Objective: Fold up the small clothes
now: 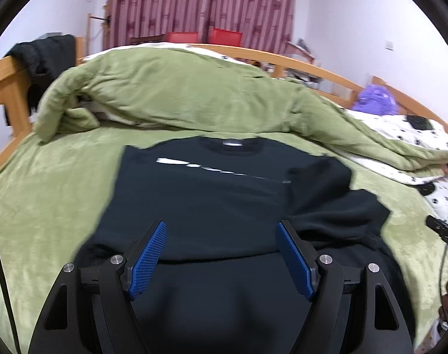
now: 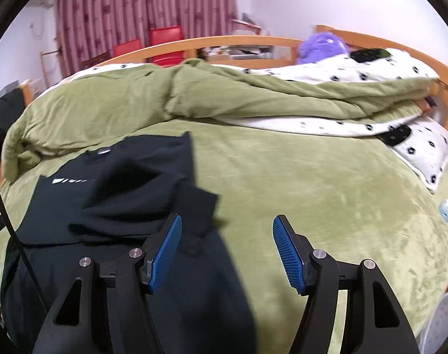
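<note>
The left gripper (image 1: 221,237) hangs over the black shirt (image 1: 212,194) with its jaws apart and nothing between the blue pads (image 1: 148,261); only dark cloth shows below the gap. The right gripper (image 2: 227,234) also has its jaws apart and empty, standing over the shirt's right-hand edge: its left pad (image 2: 165,253) is above black fabric, its right pad (image 2: 287,253) above bare green bed cover (image 2: 327,194).

The black shirt (image 2: 129,206) lies on the bed, chest up, white print (image 1: 212,168) and collar towards the far side. Its left edge runs straight and clean against the green cover. On the right side a sleeve or flap (image 1: 321,177) is turned in over the chest, and the cloth there is rumpled, with an uneven outer border. A straight fold line crosses the shirt just ahead of the left gripper's pads.

Left of the shirt the cover is flat and free as far as the wooden bed frame (image 1: 5,88). To the right there is a wide flat stretch of cover up to a spotted white pillow (image 2: 424,153). Beyond the collar a heaped green duvet (image 1: 176,88) closes off the far side, near the shirt's top edge. A purple plush thing (image 2: 321,44) sits at the far corner
</note>
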Demonstrator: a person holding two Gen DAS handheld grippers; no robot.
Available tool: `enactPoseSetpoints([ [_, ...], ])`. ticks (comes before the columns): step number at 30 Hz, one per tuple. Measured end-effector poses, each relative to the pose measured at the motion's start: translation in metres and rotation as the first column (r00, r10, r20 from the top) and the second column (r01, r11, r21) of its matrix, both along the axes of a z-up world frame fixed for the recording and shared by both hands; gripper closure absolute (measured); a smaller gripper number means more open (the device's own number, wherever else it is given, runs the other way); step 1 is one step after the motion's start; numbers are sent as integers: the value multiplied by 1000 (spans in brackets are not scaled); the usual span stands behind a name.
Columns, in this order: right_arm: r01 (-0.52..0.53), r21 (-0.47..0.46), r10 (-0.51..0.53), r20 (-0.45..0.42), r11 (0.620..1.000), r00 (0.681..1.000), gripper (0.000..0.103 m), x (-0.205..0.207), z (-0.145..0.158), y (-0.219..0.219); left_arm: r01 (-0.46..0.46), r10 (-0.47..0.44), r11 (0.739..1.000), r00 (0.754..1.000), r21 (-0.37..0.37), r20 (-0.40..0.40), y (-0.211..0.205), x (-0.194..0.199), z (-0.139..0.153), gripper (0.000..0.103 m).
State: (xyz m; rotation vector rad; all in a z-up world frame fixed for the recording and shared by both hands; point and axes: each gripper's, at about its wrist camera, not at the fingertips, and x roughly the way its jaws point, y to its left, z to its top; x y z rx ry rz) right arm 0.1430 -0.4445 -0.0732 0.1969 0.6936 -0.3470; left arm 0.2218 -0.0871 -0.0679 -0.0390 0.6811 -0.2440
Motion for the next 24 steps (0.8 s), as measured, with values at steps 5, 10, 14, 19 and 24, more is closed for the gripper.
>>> enactPoseSetpoints([
  [5, 45, 47, -46, 13, 998, 999, 40, -17, 2, -32, 77, -77, 997, 997, 24, 11, -64, -8, 3, 28],
  [10, 93, 17, -94, 26, 995, 995, 40, -35, 4, -58, 135, -135, 991, 991, 6, -28, -127, -9, -7, 28],
  [14, 134, 0, -134, 17, 991, 991, 40, -46, -3, -81, 191, -190, 982, 980, 7, -60, -175, -9, -22, 28],
  [19, 184, 42, -184, 2, 982, 983, 40, -59, -15, -117, 247, -243, 968, 967, 45, -82, -227, -8, -43, 28],
  [24, 227, 117, -229, -2, 967, 973, 40, -66, -25, -147, 288, -279, 955, 953, 68, -119, -265, 2, -68, 28],
])
